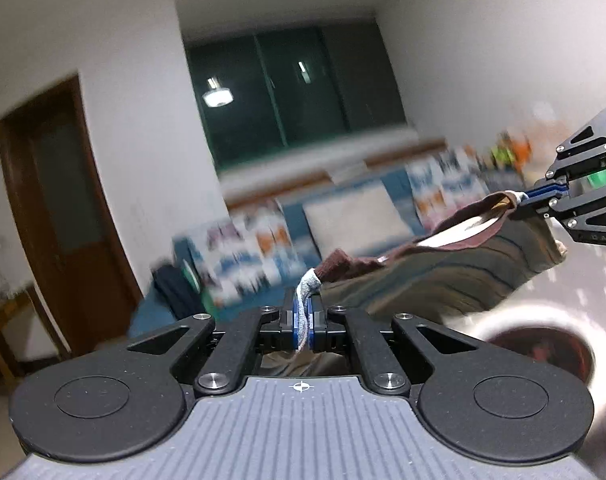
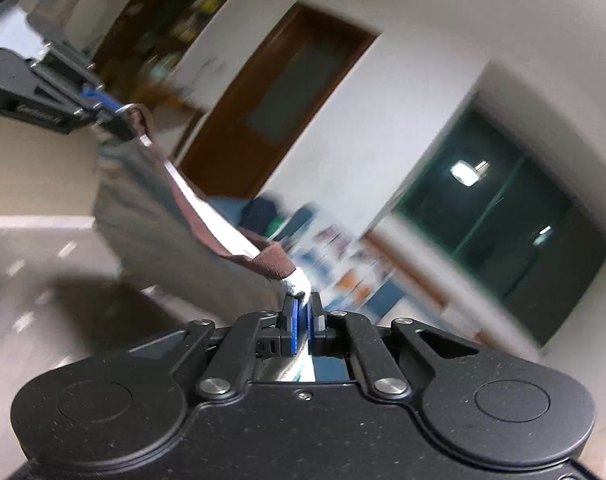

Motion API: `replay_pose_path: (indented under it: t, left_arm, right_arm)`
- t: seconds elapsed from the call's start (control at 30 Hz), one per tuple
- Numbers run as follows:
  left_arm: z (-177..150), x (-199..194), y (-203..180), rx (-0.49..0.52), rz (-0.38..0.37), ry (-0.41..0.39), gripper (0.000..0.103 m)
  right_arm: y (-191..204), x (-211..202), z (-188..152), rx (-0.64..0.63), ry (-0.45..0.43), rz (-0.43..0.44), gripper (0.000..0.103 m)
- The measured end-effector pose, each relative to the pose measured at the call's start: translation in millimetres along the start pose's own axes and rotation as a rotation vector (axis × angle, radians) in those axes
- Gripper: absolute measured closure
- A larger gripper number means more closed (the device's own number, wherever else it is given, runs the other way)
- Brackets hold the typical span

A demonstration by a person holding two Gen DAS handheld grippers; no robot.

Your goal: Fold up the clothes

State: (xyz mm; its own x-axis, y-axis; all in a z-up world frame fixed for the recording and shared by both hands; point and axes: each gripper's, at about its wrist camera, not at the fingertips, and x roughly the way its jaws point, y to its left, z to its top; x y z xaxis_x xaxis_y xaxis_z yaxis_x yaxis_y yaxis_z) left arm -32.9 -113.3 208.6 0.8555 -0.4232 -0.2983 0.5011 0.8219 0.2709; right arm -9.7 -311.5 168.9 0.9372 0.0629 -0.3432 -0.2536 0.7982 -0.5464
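A striped brown and grey garment [image 1: 443, 276] with a dark brown collar hangs in the air, stretched between both grippers. My left gripper [image 1: 303, 316] is shut on its grey-white edge. My right gripper [image 1: 531, 198] shows at the right of the left wrist view, shut on the collar end. In the right wrist view my right gripper [image 2: 301, 312] is shut on the garment's [image 2: 151, 208] white edge, and my left gripper [image 2: 103, 100] holds the far end at the upper left. The garment's lower part is hidden or blurred.
A sofa with patterned cushions [image 1: 343, 220] stands under a dark window [image 1: 295, 88]. A brown door [image 1: 59, 208] is at the left. A round stool-like object [image 1: 543, 344] sits below the garment. Pale glossy floor [image 2: 43, 272] lies beneath. Both views are motion-blurred.
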Motion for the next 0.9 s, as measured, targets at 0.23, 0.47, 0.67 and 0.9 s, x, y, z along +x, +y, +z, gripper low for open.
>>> replay_pose_path:
  t: [0.23, 0.47, 0.67, 0.9]
  left_arm:
    - [-96, -17, -29, 0.007, -0.089, 0.190, 0.099]
    - [-168, -35, -51, 0.012, -0.148, 0.327, 0.099]
    - [-188, -46, -63, 0.029, -0.185, 0.360, 0.098]
    - [-199, -63, -59, 0.034, -0.226, 0.401, 0.093]
  right_arm:
    - [92, -4, -103, -0.020, 0.213, 0.247, 0.098]
    - [140, -19, -96, 0.000, 0.265, 0.337, 0.098]
    - [152, -36, -100, 0.028, 0.283, 0.388, 0.098]
    - [145, -53, -110, 0.109, 0.293, 0.428, 0.082]
